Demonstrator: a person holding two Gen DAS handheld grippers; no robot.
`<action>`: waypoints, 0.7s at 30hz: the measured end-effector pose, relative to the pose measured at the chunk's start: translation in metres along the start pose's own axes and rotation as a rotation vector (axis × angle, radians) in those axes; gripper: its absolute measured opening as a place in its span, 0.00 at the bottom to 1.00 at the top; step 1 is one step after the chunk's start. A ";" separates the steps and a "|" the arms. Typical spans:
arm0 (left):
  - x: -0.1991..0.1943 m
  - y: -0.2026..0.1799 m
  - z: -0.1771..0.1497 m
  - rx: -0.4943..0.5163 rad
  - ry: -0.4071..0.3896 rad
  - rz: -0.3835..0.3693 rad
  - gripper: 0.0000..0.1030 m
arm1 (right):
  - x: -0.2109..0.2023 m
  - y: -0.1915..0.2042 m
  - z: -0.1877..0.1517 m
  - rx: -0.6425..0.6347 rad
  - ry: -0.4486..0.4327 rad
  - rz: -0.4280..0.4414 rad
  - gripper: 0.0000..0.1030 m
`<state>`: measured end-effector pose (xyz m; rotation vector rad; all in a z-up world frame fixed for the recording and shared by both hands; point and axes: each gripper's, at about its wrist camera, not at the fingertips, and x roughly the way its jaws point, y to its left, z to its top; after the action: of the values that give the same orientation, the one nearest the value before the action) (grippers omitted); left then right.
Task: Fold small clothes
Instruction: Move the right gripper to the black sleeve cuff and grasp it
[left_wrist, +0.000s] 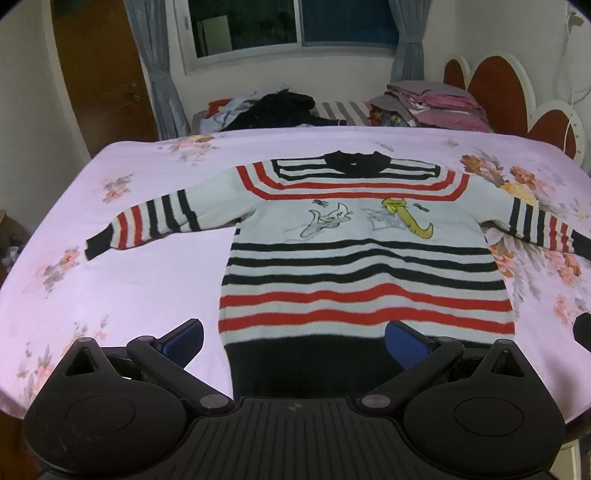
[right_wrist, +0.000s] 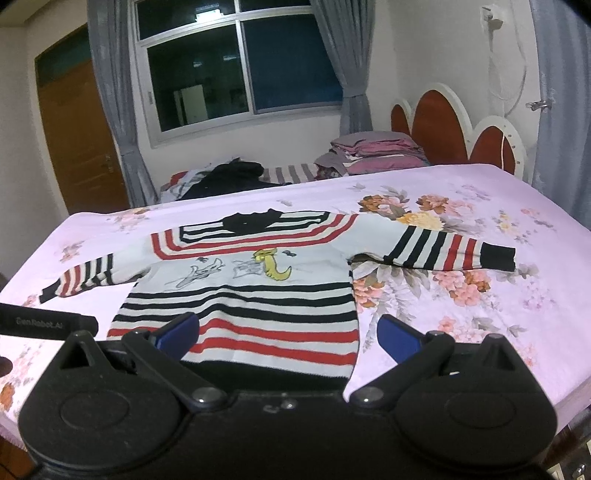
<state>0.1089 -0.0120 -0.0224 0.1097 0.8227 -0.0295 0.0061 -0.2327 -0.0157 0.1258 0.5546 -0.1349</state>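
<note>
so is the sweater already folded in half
No, the sweater lies flat on the pink sheet with both sleeves spread out.

My left gripper (left_wrist: 293, 341) is made of matte black plastic. Its two fingers carry blue pads (left_wrist: 184, 341) at the tips. Each finger hangs on black link bars with round grey pivot screws. Two large round housings with a shallow disc sit at the sides, and a ribbed black plate with a small round mark lies between them. My right gripper (right_wrist: 288, 334) has the same build, with blue pads (right_wrist: 400, 338). Its middle plate is smooth.
</note>
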 end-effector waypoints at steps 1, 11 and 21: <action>0.006 0.002 0.004 -0.001 0.004 -0.005 1.00 | 0.004 0.001 0.002 0.005 -0.001 -0.010 1.00; 0.071 0.020 0.051 0.038 -0.001 -0.021 1.00 | 0.053 0.011 0.022 0.062 0.019 -0.107 1.00; 0.136 0.046 0.088 0.053 0.028 -0.052 1.00 | 0.098 0.006 0.044 0.123 0.022 -0.236 0.98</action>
<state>0.2688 0.0262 -0.0587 0.1389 0.8532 -0.0991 0.1122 -0.2431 -0.0299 0.1812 0.5820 -0.3976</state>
